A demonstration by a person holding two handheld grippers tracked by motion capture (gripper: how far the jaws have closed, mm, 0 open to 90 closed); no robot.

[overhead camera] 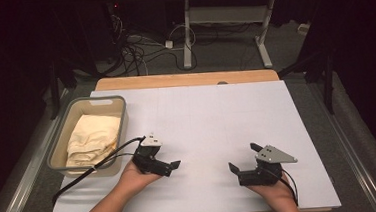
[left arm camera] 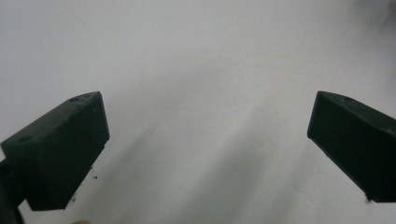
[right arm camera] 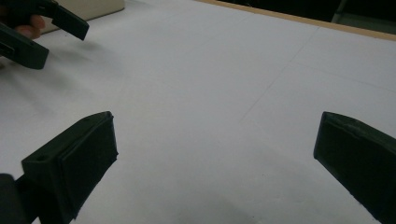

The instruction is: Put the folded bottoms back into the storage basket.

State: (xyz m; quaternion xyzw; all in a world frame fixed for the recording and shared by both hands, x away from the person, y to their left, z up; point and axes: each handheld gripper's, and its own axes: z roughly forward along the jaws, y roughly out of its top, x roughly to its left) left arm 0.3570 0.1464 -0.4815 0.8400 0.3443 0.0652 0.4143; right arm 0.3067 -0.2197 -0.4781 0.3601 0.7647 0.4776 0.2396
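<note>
Just right of the grey bin (overhead camera: pixel 58 140), near its front corner, the left gripper (overhead camera: pixel 174 163) rests low over the white sheet (overhead camera: pixel 212 119), held in the person's left hand (overhead camera: pixel 133 177); its jaws stand wide apart with nothing between them, and in the left gripper view (left arm camera: pixel 208 140) only bare white surface lies between the two black jaws. Its cable trails back past the bin's front wall. Well to the right of the bin, the right gripper (overhead camera: pixel 243 157) sits in the right hand (overhead camera: pixel 277 187), jaws likewise spread and empty, its grey three-cornered plate on top; in the right gripper view (right arm camera: pixel 215 149) the gap between the jaws frames plain sheet, with the left gripper far off at the upper left.

Inside the bin lies a cream cloth (overhead camera: pixel 92 139), loosely folded and rumpled, filling most of the floor and sitting below the rim. The bin stands at the sheet's left edge, partly overhanging it. From the bin rightward the sheet is open to its right edge; beyond the bin's far side, a strip of wooden tabletop (overhead camera: pixel 186 79) shows.
</note>
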